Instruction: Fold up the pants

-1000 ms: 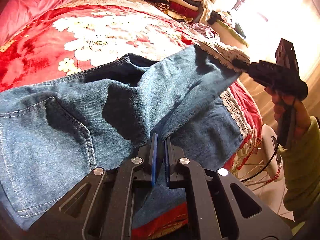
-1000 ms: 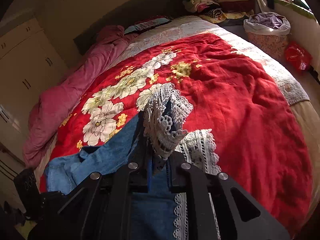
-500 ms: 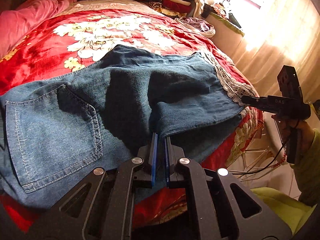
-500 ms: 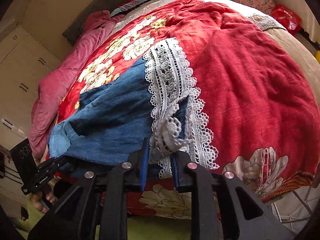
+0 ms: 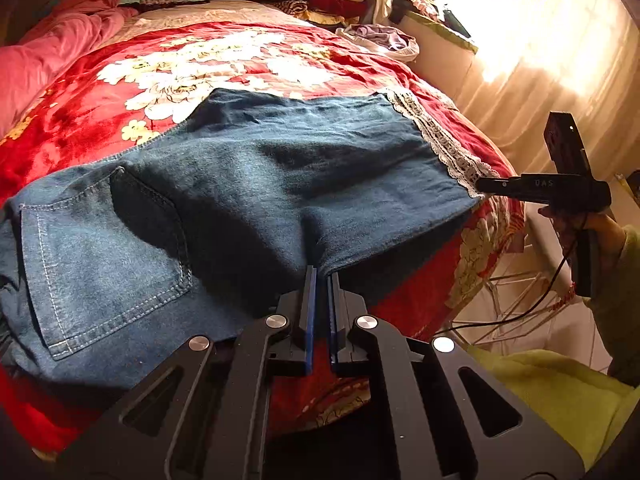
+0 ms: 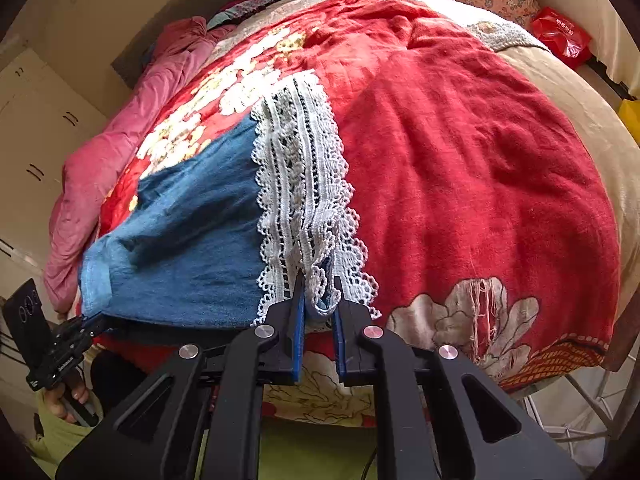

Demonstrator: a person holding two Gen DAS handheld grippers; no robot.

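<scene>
The blue denim pants with white lace hems lie flat across the red floral blanket, long axis running from the left gripper, clamped on the near edge, to the right gripper, pinching lace. Only the left view shows the back pocket.

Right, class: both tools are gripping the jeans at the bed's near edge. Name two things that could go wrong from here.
The right tool pinches only the openwork lace hem of the jeans; a hard pull might snag or tear it. The left tool holds a thin fold at the bed edge, where denim overhangs; if it slips, that side may slide off.
</scene>
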